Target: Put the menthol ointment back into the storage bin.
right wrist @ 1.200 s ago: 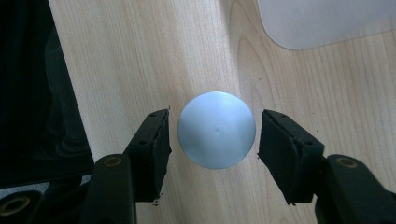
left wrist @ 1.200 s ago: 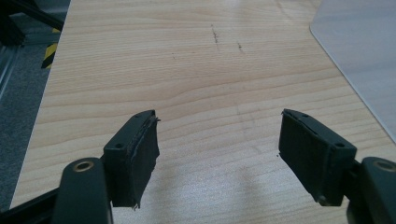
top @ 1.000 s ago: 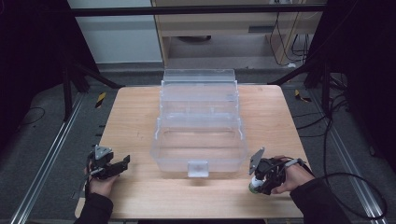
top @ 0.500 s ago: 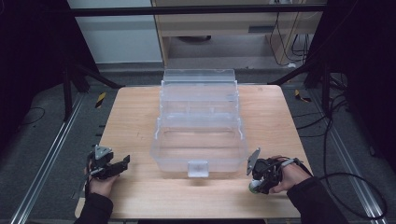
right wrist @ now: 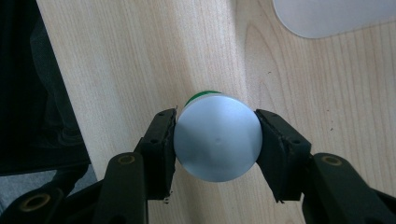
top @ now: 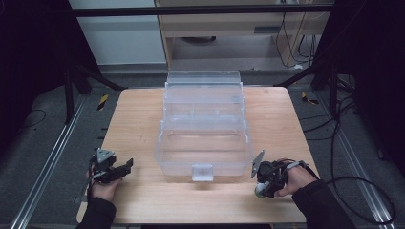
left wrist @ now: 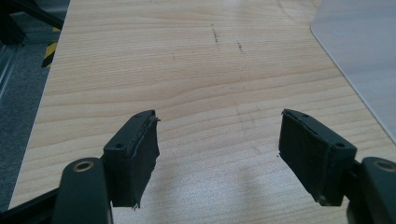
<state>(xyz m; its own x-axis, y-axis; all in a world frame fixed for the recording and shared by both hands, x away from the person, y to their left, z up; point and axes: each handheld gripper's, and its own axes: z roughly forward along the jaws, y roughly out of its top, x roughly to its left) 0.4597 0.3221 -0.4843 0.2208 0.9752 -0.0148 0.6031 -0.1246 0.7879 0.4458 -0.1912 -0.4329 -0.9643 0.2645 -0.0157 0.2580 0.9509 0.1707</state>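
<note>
— While your left hand (top: 102,188) rests near the left front corner of the wooden table (top: 138,124), what is the left gripper (top: 125,166) doing?

— It lies low over the wood with its jaws spread wide and nothing between them. In the left gripper view you see its two black pads (left wrist: 140,156) well apart over bare wood grain, and the rounded corner of the clear plastic box (left wrist: 359,51) off at the upper right.

— And in the middle?

— From above, the clear plastic box (top: 204,129) stands at the table's centre, opened out in stepped tiers, with a small latch (top: 202,171) on its front wall facing you. Both your grippers sit apart from it, one on each side of its front.

— On your right?

— The right gripper (top: 261,189) sits near the front right edge, just beside the box's front corner. In the right gripper view, its jaws are clamped on a round can (right wrist: 217,138) with a silvery end and a green rim, one pad pressing each side.
</note>
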